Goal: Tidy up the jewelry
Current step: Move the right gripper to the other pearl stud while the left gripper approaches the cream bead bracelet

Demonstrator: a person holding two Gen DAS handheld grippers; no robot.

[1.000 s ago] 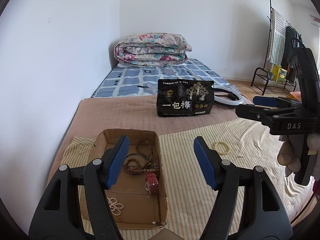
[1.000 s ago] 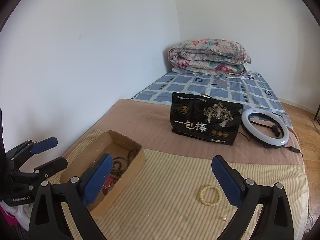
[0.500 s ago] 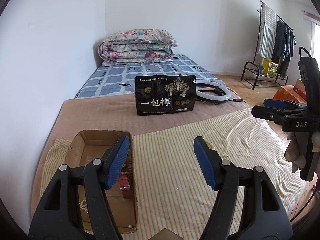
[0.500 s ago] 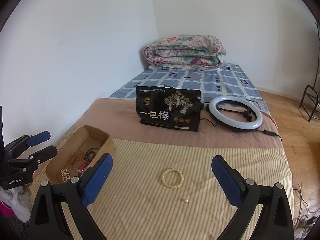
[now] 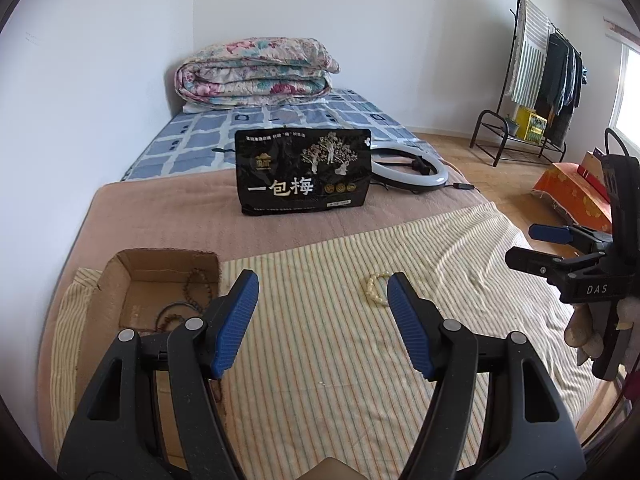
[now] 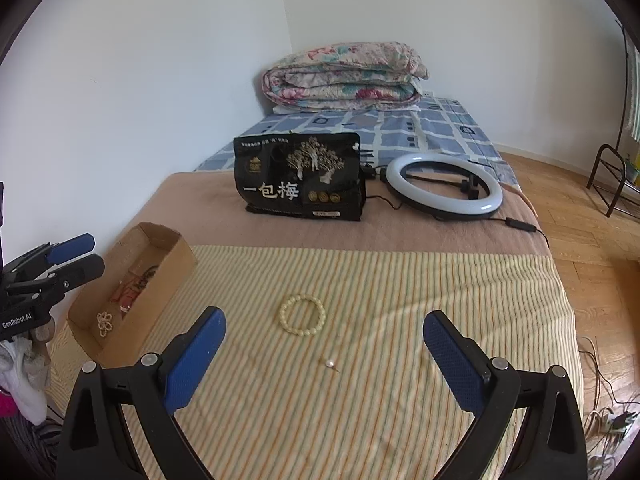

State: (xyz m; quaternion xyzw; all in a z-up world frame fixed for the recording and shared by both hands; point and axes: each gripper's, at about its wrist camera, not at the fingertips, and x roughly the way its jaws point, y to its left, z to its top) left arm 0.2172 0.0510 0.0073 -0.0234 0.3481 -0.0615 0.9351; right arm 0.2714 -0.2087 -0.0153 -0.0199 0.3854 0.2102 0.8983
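Here both hand-held grippers hang over the striped cloth (image 6: 400,280) on the bed, jaws apart and empty: left hand-held gripper (image 5: 322,320), right hand-held gripper (image 6: 324,364). The bracelet (image 6: 302,315) lies whole in the right view; the left view shows part of it. Only the right view shows the pearl (image 6: 329,363). The box (image 5: 160,280), at left, holds beads (image 5: 192,286).

A pale beaded bracelet (image 6: 302,315) lies on the striped cloth (image 6: 440,280), right of the open cardboard box (image 6: 168,258); a small pearl stud (image 6: 330,364) lies nearer.
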